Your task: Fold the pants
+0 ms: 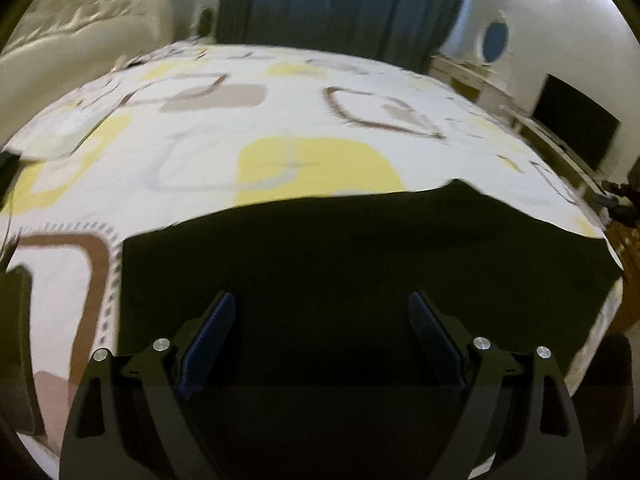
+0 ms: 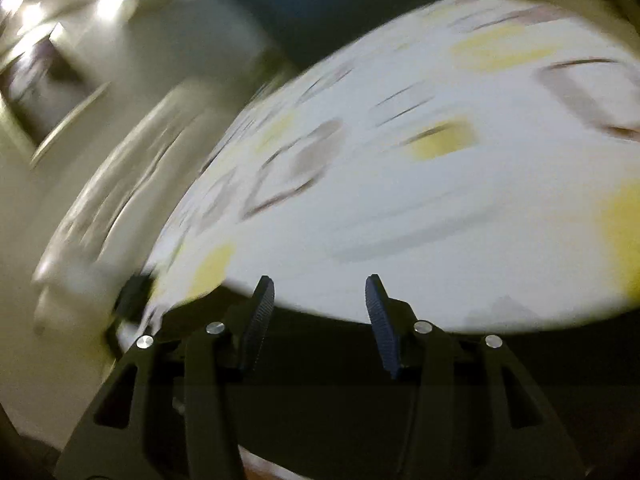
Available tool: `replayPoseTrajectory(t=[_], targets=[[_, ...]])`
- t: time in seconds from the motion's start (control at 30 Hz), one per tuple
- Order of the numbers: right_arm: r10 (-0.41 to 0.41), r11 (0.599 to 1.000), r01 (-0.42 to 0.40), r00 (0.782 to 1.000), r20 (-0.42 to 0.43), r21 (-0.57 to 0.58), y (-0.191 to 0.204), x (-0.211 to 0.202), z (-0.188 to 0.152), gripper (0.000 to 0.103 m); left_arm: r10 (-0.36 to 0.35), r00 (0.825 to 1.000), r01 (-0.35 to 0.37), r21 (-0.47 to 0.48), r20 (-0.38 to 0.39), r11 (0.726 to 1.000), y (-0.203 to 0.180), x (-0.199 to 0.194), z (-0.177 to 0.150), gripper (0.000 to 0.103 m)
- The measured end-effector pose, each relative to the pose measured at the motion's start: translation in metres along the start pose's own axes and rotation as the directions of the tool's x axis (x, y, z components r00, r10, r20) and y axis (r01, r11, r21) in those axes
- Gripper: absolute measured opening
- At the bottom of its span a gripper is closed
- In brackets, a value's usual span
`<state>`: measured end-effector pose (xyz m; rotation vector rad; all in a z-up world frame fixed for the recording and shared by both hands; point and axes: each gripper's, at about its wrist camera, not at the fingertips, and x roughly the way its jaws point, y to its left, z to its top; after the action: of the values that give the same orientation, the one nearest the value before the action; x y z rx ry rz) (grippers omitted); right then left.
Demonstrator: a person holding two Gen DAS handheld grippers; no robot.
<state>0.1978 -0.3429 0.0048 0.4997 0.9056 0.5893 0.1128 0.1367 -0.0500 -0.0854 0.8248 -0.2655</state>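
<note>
Dark pants lie flat at the bed's near edge, left gripper and right gripper both spread apart, empty, apparently released between folds.

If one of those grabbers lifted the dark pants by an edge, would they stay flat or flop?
Probably flop: the dark pants lie limp and flat on the patterned bedsheet, with a wavy far edge. They look like thin cloth, so likely light. Pushed, they would probably bunch up rather than slide whole.
</note>
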Motion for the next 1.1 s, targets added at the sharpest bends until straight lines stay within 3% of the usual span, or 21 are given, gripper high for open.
replayPoseTrajectory(t=[0.07, 0.17, 0.33, 0.47, 0.67, 0.93, 1.0, 1.1], targets=[[0.023, 0.999, -0.027, 0.995, -0.102, -0.046, 0.020, 0.054, 0.014, 0.047, -0.001, 1.000, 0.001, -0.029, -0.014, 1.000, 0.012, 0.004, -0.004, 0.087], [0.042, 0.991, -0.072, 0.967, -0.251, -0.111, 0.048, 0.134, 0.028, 0.047, -0.015, 1.000, 0.015, -0.030, 0.006, 0.999, 0.017, 0.003, -0.008, 0.087], [0.014, 0.981, -0.092, 0.914, -0.404, -0.173, 0.070, 0.216, 0.036, 0.047, 0.021, 1.000, -0.021, 0.012, 0.011, 1.000, 0.009, 0.001, -0.004, 0.087], [0.032, 0.978, -0.122, 0.887, -0.461, -0.168, 0.076, 0.239, 0.043, 0.047, 0.049, 0.999, -0.049, 0.030, 0.014, 0.998, 0.012, 0.000, -0.003, 0.087], [0.057, 0.967, -0.181, 0.841, -0.537, -0.180, 0.085, 0.247, 0.039, 0.045, -0.017, 0.999, 0.019, -0.062, 0.031, 0.998, 0.030, -0.004, -0.001, 0.087], [0.059, 0.961, -0.198, 0.828, -0.558, -0.193, 0.089, 0.250, 0.043, 0.043, -0.009, 0.999, 0.011, -0.063, 0.035, 0.998, 0.027, -0.003, 0.000, 0.087], [0.058, 0.963, -0.195, 0.826, -0.561, -0.188, 0.089, 0.254, 0.043, 0.027, -0.010, 0.999, 0.012, -0.063, 0.034, 0.998, 0.027, -0.004, -0.001, 0.087], [0.040, 0.962, -0.182, 0.831, -0.555, -0.202, 0.088, 0.254, 0.042, 0.012, -0.011, 0.999, 0.014, -0.063, 0.032, 0.998, 0.027, -0.003, -0.002, 0.087]])
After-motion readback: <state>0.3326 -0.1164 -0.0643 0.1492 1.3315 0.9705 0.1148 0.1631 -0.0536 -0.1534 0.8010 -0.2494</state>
